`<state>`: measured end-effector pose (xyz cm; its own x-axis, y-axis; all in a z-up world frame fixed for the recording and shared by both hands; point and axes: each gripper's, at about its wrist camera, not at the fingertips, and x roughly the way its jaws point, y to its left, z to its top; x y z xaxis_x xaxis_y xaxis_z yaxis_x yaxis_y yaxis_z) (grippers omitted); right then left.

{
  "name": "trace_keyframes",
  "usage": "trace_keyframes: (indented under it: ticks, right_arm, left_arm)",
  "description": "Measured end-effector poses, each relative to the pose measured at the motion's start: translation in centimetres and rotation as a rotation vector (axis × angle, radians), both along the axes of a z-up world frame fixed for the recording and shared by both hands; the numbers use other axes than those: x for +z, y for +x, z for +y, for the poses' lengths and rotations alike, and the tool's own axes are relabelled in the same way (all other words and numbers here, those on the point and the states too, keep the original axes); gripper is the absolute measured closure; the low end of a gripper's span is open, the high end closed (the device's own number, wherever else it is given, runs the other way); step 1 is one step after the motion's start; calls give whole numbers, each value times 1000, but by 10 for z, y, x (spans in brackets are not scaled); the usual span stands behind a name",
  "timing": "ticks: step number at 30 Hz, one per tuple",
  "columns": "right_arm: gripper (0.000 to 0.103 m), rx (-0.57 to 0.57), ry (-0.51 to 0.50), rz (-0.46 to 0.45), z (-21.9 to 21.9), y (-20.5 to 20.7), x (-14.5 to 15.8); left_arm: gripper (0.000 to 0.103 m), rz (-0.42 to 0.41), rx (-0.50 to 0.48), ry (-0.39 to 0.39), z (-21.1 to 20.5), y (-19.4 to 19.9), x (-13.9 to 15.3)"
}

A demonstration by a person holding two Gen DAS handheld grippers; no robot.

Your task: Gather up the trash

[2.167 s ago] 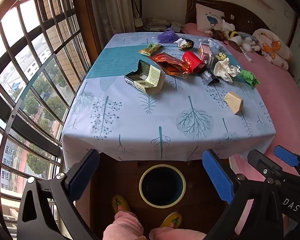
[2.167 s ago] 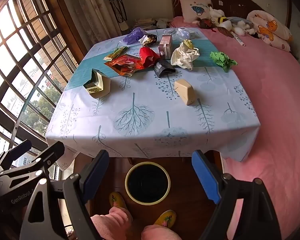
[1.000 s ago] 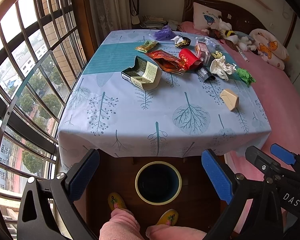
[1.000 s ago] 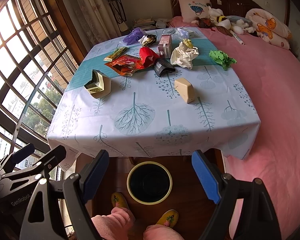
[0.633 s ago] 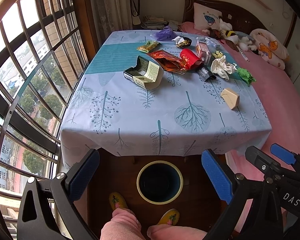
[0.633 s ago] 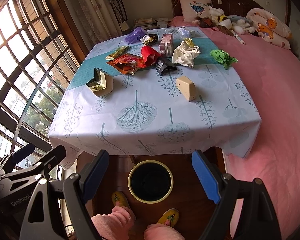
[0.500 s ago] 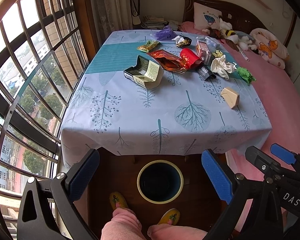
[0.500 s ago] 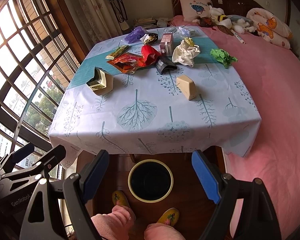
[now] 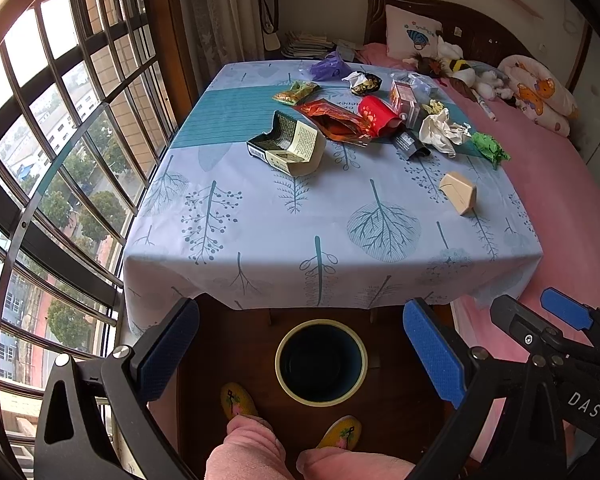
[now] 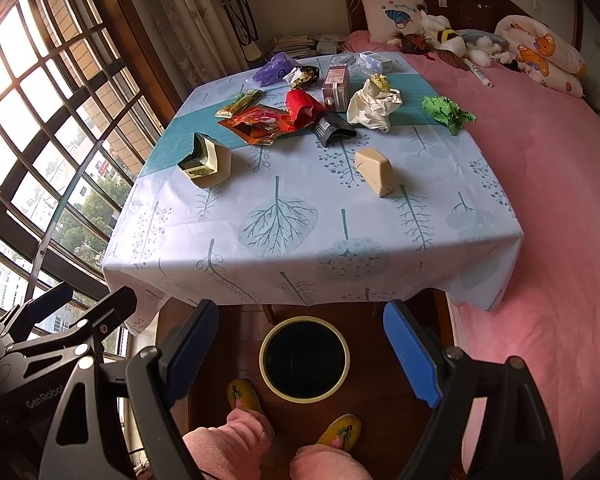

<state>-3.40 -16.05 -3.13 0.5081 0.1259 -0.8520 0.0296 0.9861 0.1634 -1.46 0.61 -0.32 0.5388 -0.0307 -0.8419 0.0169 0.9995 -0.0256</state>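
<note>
Trash lies well beyond both spread, empty grippers, left gripper [image 9: 300,344] and right gripper [image 10: 298,340]: nearest, a stiff beige cardboard carton [image 10: 375,171], probably light, best pinched across its flat sides; farther, soft crumpled white paper [image 10: 373,105].

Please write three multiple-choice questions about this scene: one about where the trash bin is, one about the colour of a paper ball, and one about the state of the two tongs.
1. Where is the trash bin?
A. On the bed
B. On the floor at the table's near edge
C. On the table

2. What colour is the crumpled paper nearest the bed?
A. Green
B. Blue
C. Black

3. What state are the left tongs and right tongs in?
A. Both open, empty
B. Both shut on trash
C. One holds a box

Answers: 1 B, it stands below the tablecloth beside the slippers. 2 A, the ball is bright green. 3 A, wide gaps, nothing between.
</note>
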Motion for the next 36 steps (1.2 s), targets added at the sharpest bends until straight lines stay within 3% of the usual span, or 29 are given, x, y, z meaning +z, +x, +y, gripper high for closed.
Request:
trace_keyframes:
  ticks: [11, 28, 36]
  right_arm:
    - [17, 16, 31, -13, -4, -6, 10]
    - [18, 68, 52, -53, 6, 7, 20]
    - [19, 108, 54, -68, 24, 27, 23]
  left_arm:
    - [2, -21, 4, 26, 0, -9, 12]
    - [2, -29, 37, 134, 1, 3, 24]
    - [3, -18, 59, 93, 24, 24, 22]
